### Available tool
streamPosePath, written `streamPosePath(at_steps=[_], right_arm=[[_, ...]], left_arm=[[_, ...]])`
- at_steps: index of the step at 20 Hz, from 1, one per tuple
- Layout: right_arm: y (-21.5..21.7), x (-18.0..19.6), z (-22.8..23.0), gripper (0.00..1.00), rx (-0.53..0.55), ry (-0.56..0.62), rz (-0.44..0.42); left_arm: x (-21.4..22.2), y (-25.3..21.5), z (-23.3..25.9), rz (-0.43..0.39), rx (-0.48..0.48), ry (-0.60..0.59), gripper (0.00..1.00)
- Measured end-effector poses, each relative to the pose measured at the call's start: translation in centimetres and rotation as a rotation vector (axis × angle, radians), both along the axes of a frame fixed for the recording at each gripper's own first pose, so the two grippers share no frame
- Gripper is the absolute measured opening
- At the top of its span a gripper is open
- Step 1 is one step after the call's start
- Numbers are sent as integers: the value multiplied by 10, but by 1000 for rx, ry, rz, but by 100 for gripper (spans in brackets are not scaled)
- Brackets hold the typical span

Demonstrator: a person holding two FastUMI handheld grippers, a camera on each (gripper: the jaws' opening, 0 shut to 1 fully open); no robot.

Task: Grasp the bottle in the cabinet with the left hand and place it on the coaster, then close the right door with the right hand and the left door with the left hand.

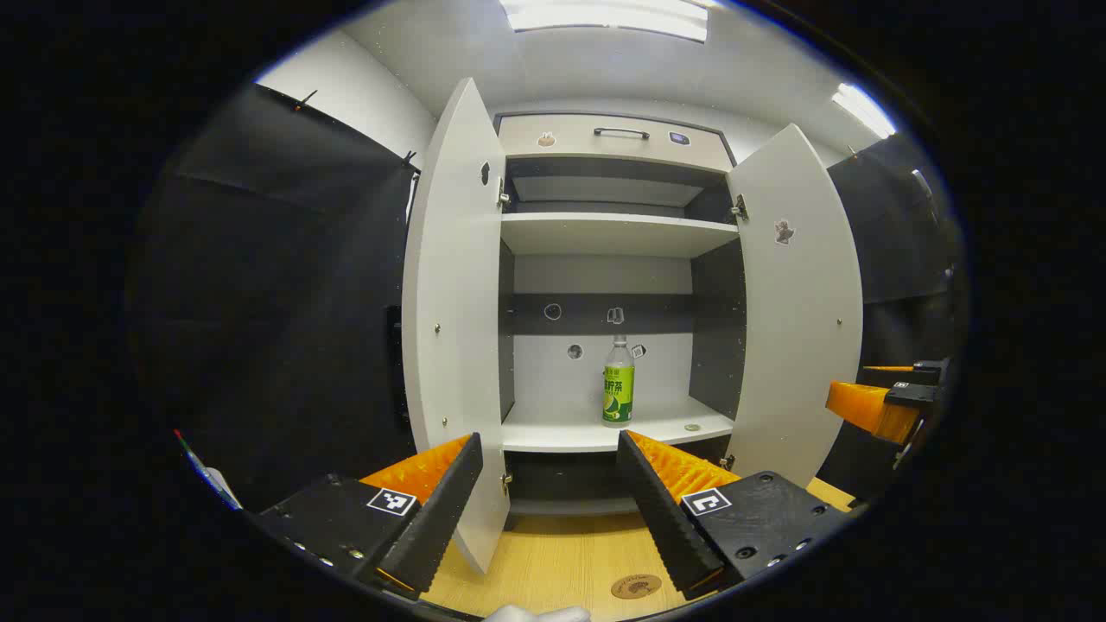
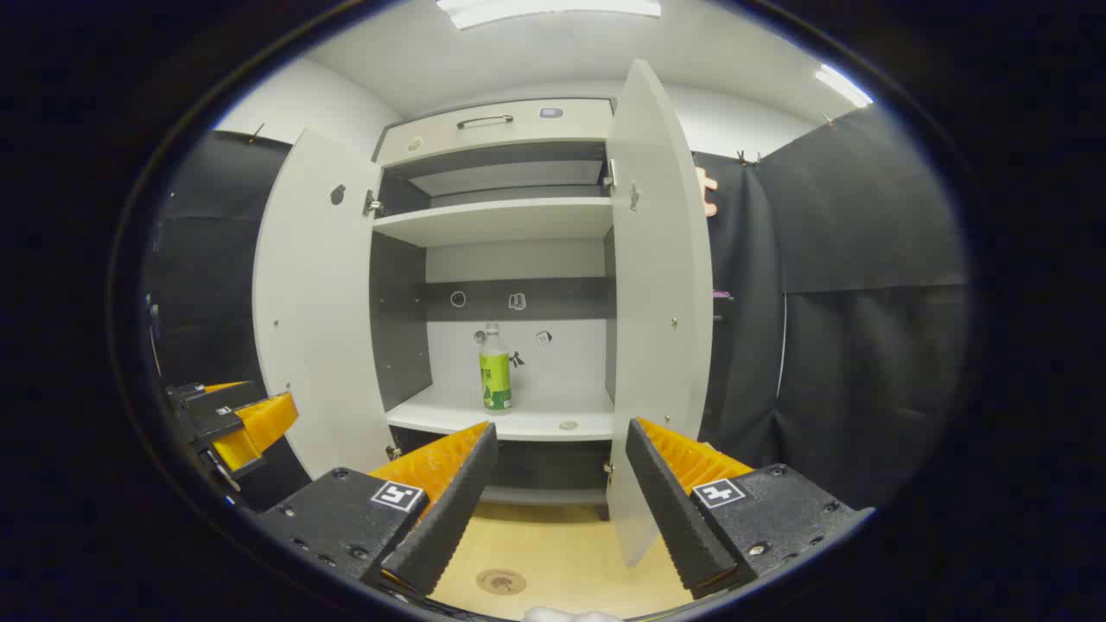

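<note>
A clear bottle (image 1: 618,382) with a green label stands upright on the lower shelf of the white cabinet (image 1: 605,233); the right gripper view shows the same bottle (image 2: 494,378). Both doors stand wide: the left door (image 1: 454,320) and the right door (image 1: 799,302). A round brown coaster (image 1: 636,587) lies on the wooden table in front of the cabinet, also seen as the coaster (image 2: 501,580). My left gripper (image 1: 553,510) is open, well short of the shelf. My right gripper (image 2: 557,505) is open beside the right door (image 2: 658,285).
The wooden tabletop (image 1: 553,553) runs up to the cabinet's base. A small coin-like disc (image 1: 691,427) lies on the lower shelf right of the bottle. A drawer with a handle (image 1: 620,132) tops the cabinet. The other gripper (image 1: 881,402) hangs at far right.
</note>
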State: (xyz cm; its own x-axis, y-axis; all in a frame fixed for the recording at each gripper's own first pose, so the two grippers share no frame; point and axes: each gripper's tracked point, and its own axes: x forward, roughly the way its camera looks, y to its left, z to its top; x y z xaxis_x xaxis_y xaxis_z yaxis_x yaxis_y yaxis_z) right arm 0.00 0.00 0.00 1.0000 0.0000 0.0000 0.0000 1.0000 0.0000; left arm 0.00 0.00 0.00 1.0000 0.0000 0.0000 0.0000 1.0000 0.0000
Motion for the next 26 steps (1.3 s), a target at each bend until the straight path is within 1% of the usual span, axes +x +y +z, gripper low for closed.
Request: streamPosePath(at_steps=[1,6,10,13,14,15,16,17,18,19,20,21,26], right_arm=[[0,1,-1,98,0,0,1],[1,3,-3,98,5,6,4],[5,18,-6,98,4,11,0],[7,23,-6,98,12,13,7],[9,25,-6,98,13,16,9],[11,26,-5,95,12,17,12],[12,28,-4,95,8,18,11],[12,30,-3,95,5,17,9],[14,32,-1,95,3,14,9],[16,34,2,95,3,12,8],[16,36,5,95,0,11,6],[16,35,7,98,-2,12,3],[21,41,15,98,-21,28,-7]], left_arm=[[2,0,0,0,0,3,95],[8,0,-3,-10,7,10,95],[16,-1,-2,-22,-1,7,95],[30,1,-2,-20,9,-1,95],[37,0,0,-23,11,-5,99],[45,-2,0,-28,12,-8,95],[55,-4,2,-34,11,-15,95],[68,-6,5,-41,10,-24,99],[82,-9,9,-47,6,-39,99],[99,-13,14,-56,1,-56,95],[117,-17,19,-64,-7,-70,95],[136,-22,22,-74,-15,-75,95],[242,-55,22,-110,-50,-94,95]])
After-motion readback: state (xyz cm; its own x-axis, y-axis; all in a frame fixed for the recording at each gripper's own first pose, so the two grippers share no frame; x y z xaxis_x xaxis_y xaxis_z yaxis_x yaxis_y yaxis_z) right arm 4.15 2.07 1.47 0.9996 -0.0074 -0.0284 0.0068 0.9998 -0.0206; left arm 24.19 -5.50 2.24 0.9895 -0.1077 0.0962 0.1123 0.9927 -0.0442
